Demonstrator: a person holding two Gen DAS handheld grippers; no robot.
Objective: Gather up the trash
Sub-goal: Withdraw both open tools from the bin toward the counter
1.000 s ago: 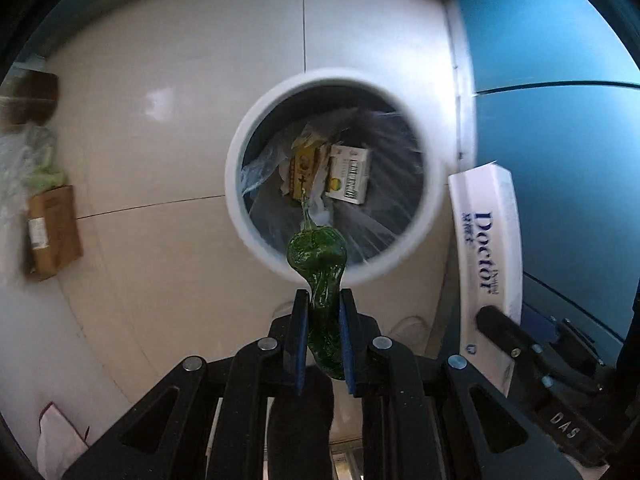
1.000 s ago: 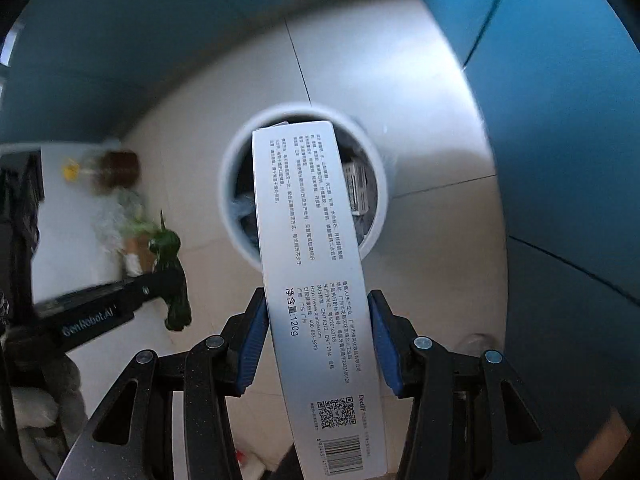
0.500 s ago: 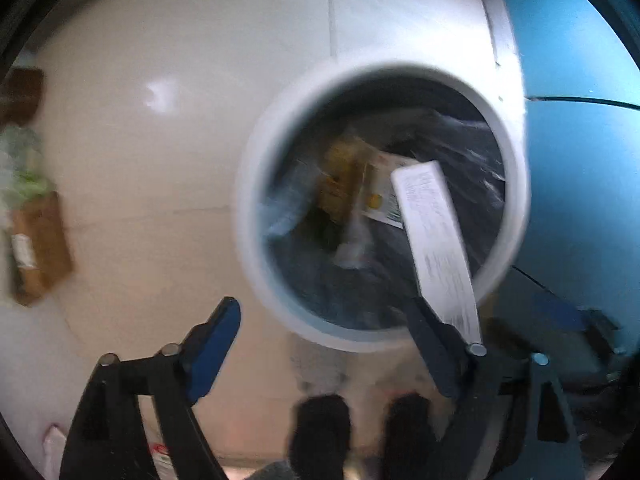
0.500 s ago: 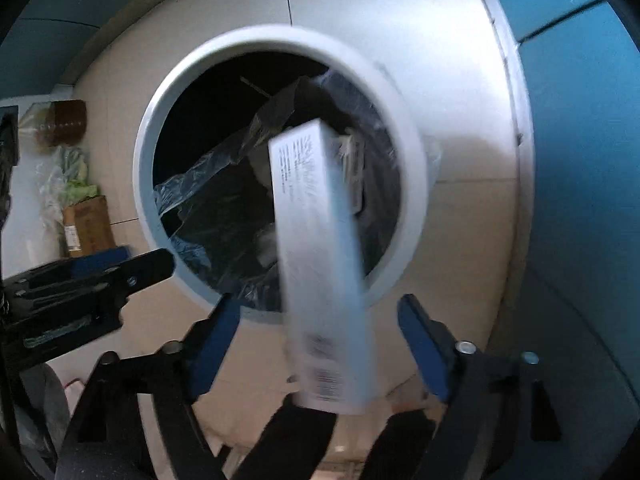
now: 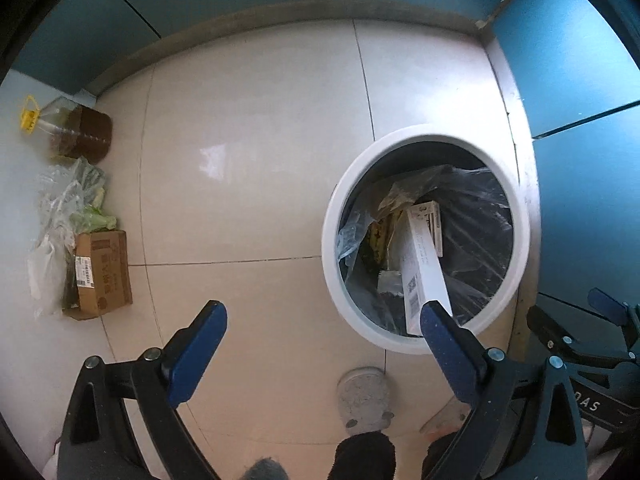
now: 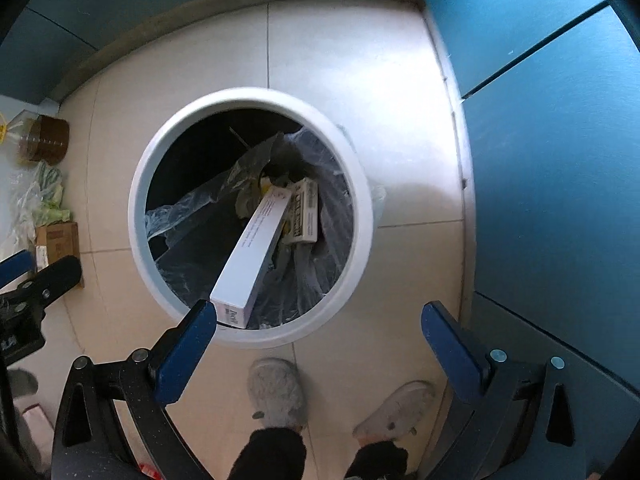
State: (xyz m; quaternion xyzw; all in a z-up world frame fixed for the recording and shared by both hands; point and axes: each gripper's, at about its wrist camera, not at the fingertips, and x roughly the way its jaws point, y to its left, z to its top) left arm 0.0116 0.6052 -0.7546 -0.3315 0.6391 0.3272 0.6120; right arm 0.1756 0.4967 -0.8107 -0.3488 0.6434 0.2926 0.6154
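A round white trash bin (image 5: pixel 332 216) (image 6: pixel 360 216) with a dark plastic liner stands on the tiled floor by a blue cabinet. A long white box (image 5: pixel 424 272) (image 6: pixel 256 248) leans inside it, one end against the near rim, beside a smaller printed box (image 5: pixel 435 224) (image 6: pixel 306 212) and yellow wrappers. The green piece held earlier is out of sight. My left gripper (image 5: pixel 324 316) points down at the floor left of the bin; its jaws are opening with nothing between them. My right gripper (image 6: pixel 320 316) hangs over the bin's near rim, jaws opening, also empty.
By the left wall lie a brown cardboard box (image 5: pixel 102 272), a plastic bag of greens (image 5: pixel 68 216) and a jug of dark liquid (image 5: pixel 76 132). A person's grey slippers (image 6: pixel 278 392) stand just before the bin. Blue cabinet doors (image 6: pixel 560 160) close off the right.
Both grippers opened. The long white box dropped from the right gripper into the bin. The green piece left the left gripper, which then swung to the left of the bin.
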